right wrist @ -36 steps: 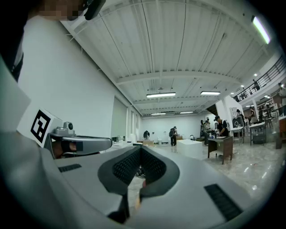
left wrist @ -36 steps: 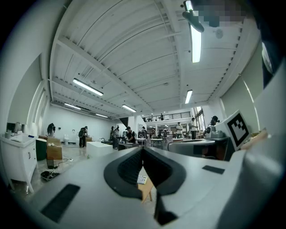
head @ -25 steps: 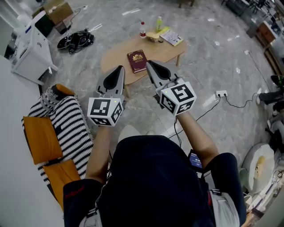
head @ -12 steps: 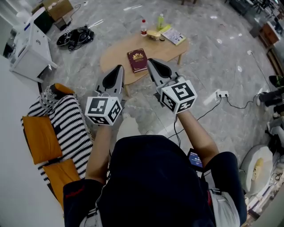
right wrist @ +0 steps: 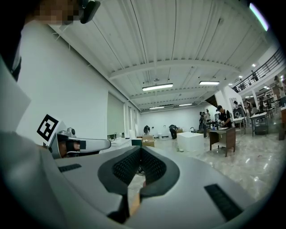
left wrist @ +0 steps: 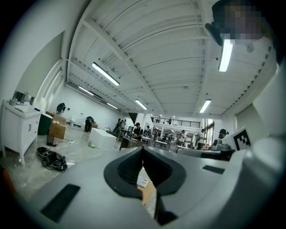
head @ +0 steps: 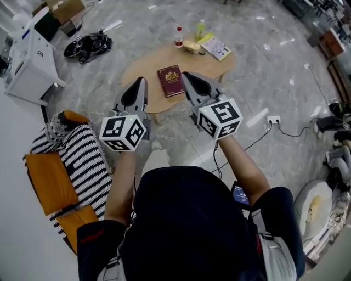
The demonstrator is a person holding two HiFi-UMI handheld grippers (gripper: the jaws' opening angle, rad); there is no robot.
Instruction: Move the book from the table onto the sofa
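Jaws on my left gripper (head: 142, 80) were shut pad to pad with nothing between them, and those on my right gripper (head: 185, 76) were closed and empty in the same way. I held both level, side by side and apart, each with its marker cube nearest my chest: left cube (head: 123, 131), right cube (head: 220, 118). From my head camera both tips pointed toward the table (head: 143, 68), a low oval wooden one on the marble floor (head: 258, 82). The book (head: 171, 80), dark red with a gold emblem, lay flat on the near part of the table, and in that view it showed between my two tips, gripped by neither. Through the gap under the left pads I could see a strip of the tabletop. At the table's far end stood a red-capped bottle (head: 178, 37), a green bottle (head: 200, 28), a bowl (head: 191, 45) and a booklet (head: 215, 46), all apart from the book. The sofa (head: 48, 184), orange-cushioned, sat to my left with a black-and-white striped throw (head: 82, 156) over it. Beyond it stood a white cabinet (head: 30, 55), with tangled cables (head: 88, 45) on the floor nearby and a cardboard box (head: 66, 8) further off. A power strip (head: 273, 119) lay on the floor right of the table. Far across the hall, the right gripper view showed people (right wrist: 222, 115) at desks.
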